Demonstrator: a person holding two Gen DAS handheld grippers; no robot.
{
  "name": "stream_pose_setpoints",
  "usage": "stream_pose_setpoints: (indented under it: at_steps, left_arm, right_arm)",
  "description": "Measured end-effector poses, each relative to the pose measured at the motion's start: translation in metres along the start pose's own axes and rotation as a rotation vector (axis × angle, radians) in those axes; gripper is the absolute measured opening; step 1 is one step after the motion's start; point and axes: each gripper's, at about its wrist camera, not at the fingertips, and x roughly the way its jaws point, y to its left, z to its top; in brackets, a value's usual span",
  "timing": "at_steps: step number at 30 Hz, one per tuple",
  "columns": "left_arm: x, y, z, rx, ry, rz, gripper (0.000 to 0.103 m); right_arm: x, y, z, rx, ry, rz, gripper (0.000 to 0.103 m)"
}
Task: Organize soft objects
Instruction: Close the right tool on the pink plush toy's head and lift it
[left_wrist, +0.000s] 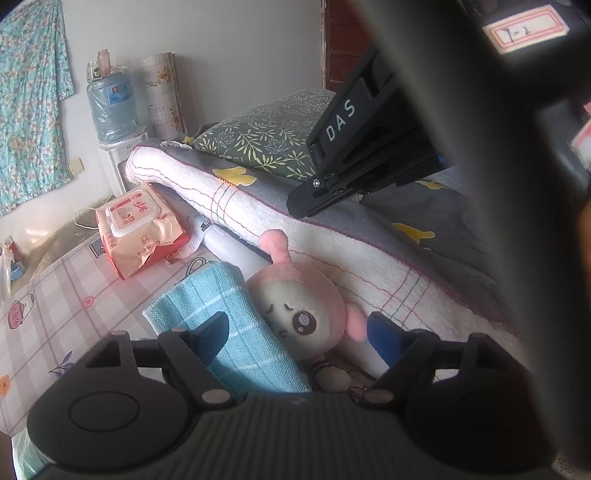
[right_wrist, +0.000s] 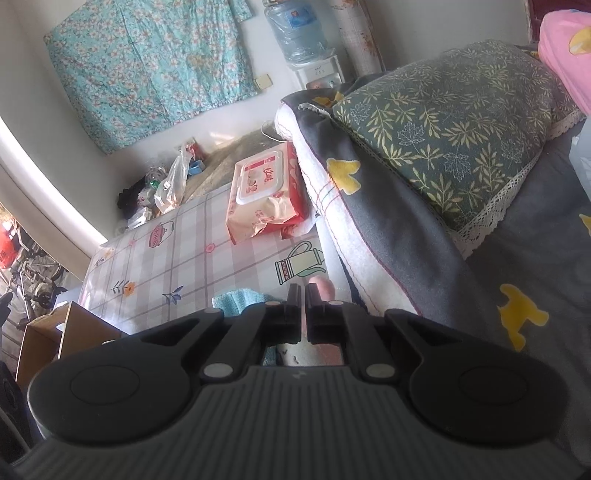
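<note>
A pink and white plush toy (left_wrist: 299, 295) lies on the plaid tablecloth (left_wrist: 74, 295) against a folded quilt (left_wrist: 332, 236). A folded light blue towel (left_wrist: 221, 295) rests beside the toy on its left. My left gripper (left_wrist: 297, 317) is open, with the towel and the toy's head between its fingers; the pads do not squeeze them. My right gripper (left_wrist: 295, 206) hovers above the quilt, shut and empty. In the right wrist view the right gripper (right_wrist: 303, 290) is shut, with the toy's pink ear (right_wrist: 323, 290) and the towel's edge (right_wrist: 236, 300) just beyond it.
A pack of wet wipes (left_wrist: 136, 229) lies farther back on the table. A green leaf-print pillow (right_wrist: 450, 129) sits on the grey quilt. A water jug (left_wrist: 110, 103) stands by the wall. Plastic bags (right_wrist: 166, 188) and a cardboard box (right_wrist: 48, 339) flank the table.
</note>
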Motion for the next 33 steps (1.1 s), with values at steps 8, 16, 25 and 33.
stream_pose_setpoints:
  at_steps: [8,16,25,33]
  left_arm:
    - [0.013,0.009,0.004,-0.061,0.020,-0.062,0.076]
    - [0.040,0.023,0.009,-0.117,0.060,-0.060,0.070]
    - [0.047,0.011,0.002,-0.063,0.122,0.026,0.076]
    - [-0.011,0.000,0.003,-0.045,0.003,0.020,0.071]
  right_arm:
    - [0.065,-0.028,0.003,0.098,0.087,-0.012,0.035]
    - [0.103,-0.034,0.009,0.092,0.120,0.037,0.024]
    - [0.054,-0.004,-0.003,-0.029,0.035,0.025,0.008]
    - [-0.024,0.037,-0.012,-0.133,-0.068,0.056,0.008]
